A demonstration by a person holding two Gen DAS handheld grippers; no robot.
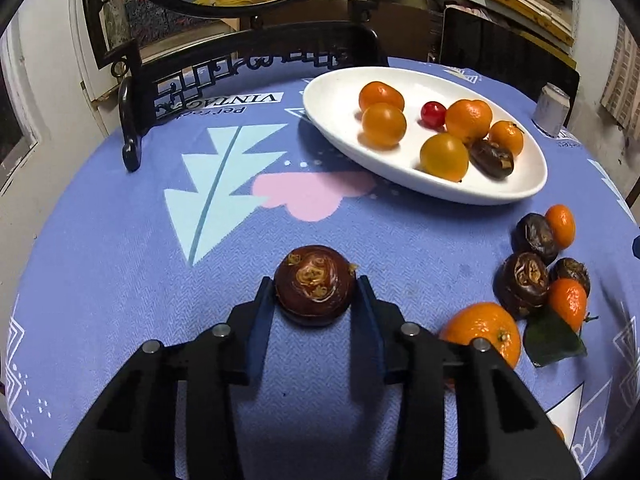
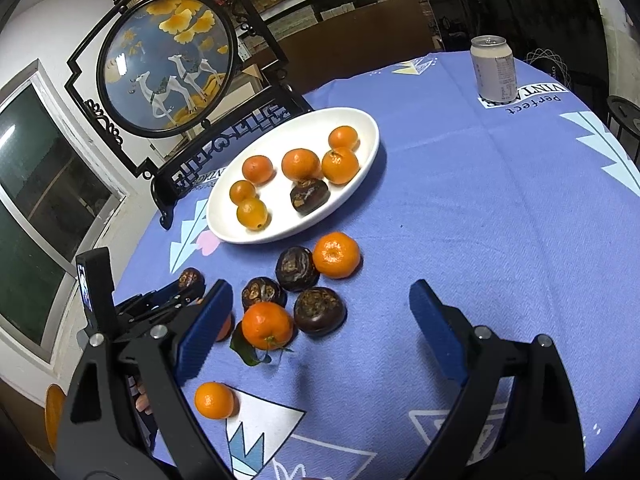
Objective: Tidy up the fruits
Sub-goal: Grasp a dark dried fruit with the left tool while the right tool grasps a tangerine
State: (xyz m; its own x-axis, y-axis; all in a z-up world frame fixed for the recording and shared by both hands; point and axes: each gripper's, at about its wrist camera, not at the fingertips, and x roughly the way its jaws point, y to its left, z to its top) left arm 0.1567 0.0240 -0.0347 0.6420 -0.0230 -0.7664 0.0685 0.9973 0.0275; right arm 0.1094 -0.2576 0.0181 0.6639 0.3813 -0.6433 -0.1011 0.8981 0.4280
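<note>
My left gripper (image 1: 316, 284) is shut on a dark brown water chestnut (image 1: 315, 285), held just above the blue tablecloth; the same chestnut shows in the right wrist view (image 2: 191, 279). A white oval plate (image 1: 332, 120) further ahead holds several oranges, a red cherry tomato (image 1: 433, 114) and one chestnut (image 1: 492, 159). My right gripper (image 2: 320, 304) is open and empty above a loose cluster of three chestnuts (image 2: 319, 311) and oranges (image 2: 267, 325) on the cloth. Another orange (image 2: 214, 400) lies near its left finger.
A black-framed round deer screen (image 2: 168, 68) stands at the table's back left, close behind the plate (image 2: 360, 120). A drink can (image 2: 493, 69) stands at the far right. The table edge curves round on the left.
</note>
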